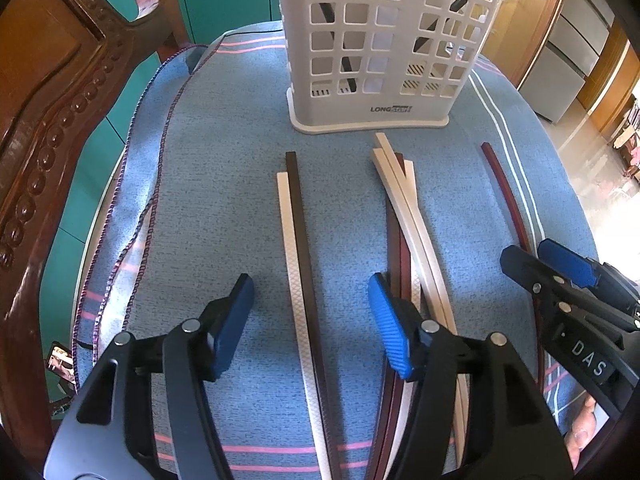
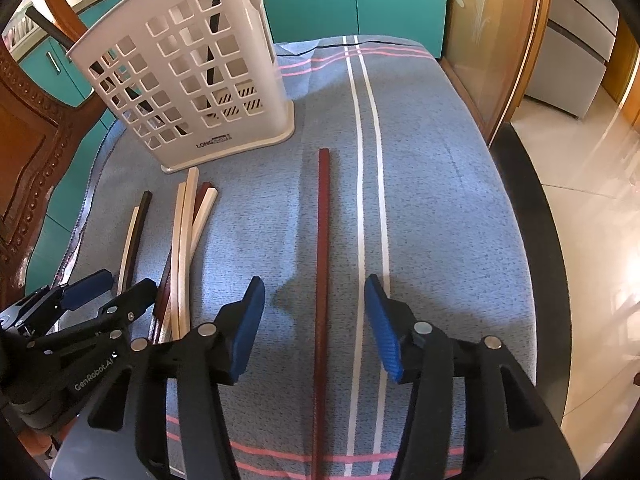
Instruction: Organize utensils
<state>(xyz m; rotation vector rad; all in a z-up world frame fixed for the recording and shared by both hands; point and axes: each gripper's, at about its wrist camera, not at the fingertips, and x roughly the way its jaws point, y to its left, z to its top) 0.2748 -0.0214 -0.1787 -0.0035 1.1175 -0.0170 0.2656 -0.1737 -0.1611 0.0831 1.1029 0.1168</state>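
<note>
Ahead, the white lattice plastic holder (image 1: pixel 384 40) stands beyond flat chopsticks (image 1: pixel 298 248) on blue woven cloth (image 2: pixel 440 200), possibly covering a tabletop; both tools (image 1: pixel 312 320) (image 2: pixel 316 320) gape empty.

Matt woven blue cloth (image 1: pixel 224 208), white perforated plastic holder (image 1: pixel 380 40), carved glossy wooden chair (image 1: pixel 52 92), ribbed blue fingers (image 1: pixel 390 332)

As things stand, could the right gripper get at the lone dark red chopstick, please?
Probably yes. The right gripper is open with its fingers either side of the dark red chopstick, which lies alone on the blue cloth, apart from the other chopsticks.
</note>
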